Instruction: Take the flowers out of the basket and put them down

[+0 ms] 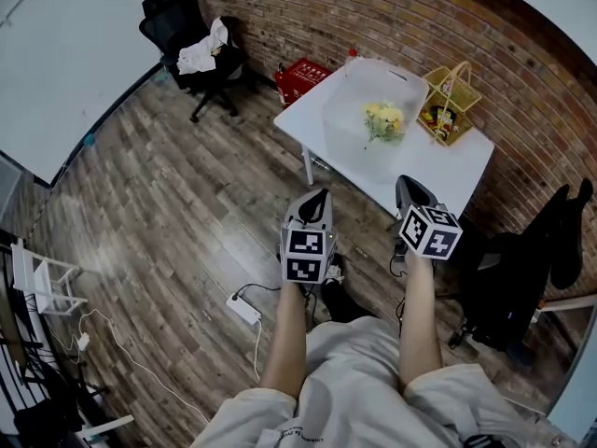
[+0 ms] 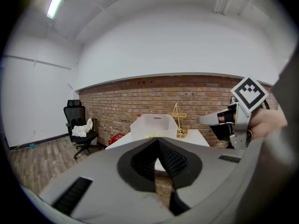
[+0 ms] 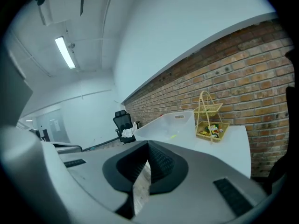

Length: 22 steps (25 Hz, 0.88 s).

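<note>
Bright, ceiling strip light (image 3: 65, 52), fisheye-warped edges

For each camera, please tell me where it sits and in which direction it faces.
Head view: on the person's head, facing steeply down at floor and white table; forearms, legs, left gripper, right gripper show.
Left gripper view: on the left gripper, looking along its shut jaws toward the table; right gripper and hand show.
Right gripper view: on the right gripper, along its shut jaws toward the table; only its jaws show clearly.
Shared: all see the translucent tub, yellow basket, black chair.
</note>
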### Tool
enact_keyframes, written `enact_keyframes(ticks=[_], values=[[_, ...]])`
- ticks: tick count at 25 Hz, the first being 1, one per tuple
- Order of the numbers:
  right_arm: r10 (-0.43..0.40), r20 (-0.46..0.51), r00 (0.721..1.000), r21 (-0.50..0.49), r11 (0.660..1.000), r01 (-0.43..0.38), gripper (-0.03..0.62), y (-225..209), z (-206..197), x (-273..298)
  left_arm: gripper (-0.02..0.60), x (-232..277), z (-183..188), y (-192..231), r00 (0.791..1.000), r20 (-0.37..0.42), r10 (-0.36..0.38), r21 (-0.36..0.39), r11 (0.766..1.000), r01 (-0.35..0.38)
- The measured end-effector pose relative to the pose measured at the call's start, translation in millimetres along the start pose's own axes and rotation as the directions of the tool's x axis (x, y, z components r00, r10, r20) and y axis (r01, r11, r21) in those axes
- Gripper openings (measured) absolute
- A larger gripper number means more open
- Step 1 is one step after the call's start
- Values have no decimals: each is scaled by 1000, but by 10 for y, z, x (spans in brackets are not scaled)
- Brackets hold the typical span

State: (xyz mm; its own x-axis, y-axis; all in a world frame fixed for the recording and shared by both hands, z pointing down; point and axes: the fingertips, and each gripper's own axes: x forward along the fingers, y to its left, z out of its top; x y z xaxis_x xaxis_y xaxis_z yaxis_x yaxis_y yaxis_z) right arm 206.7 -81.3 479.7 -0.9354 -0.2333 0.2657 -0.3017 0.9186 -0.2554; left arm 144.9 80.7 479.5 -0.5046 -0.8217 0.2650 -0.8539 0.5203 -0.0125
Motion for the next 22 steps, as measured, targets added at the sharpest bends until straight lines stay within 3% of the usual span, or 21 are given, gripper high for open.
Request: enact_keyframes(ticks=[13,18,22], values=[[-22,-11,1000,2,1000,22,18,-94,215,657,25,632,141,426,999,-33,-32,5,999,32],[-38,10,999,23,999,38,18,-305,444,863,25,964,275,402,997,-49,-61,93,994,65],[-46,17,999,33,998,46,18,-353,572,1066,25,1180,402,531,996,-49,-75,92,993,79]])
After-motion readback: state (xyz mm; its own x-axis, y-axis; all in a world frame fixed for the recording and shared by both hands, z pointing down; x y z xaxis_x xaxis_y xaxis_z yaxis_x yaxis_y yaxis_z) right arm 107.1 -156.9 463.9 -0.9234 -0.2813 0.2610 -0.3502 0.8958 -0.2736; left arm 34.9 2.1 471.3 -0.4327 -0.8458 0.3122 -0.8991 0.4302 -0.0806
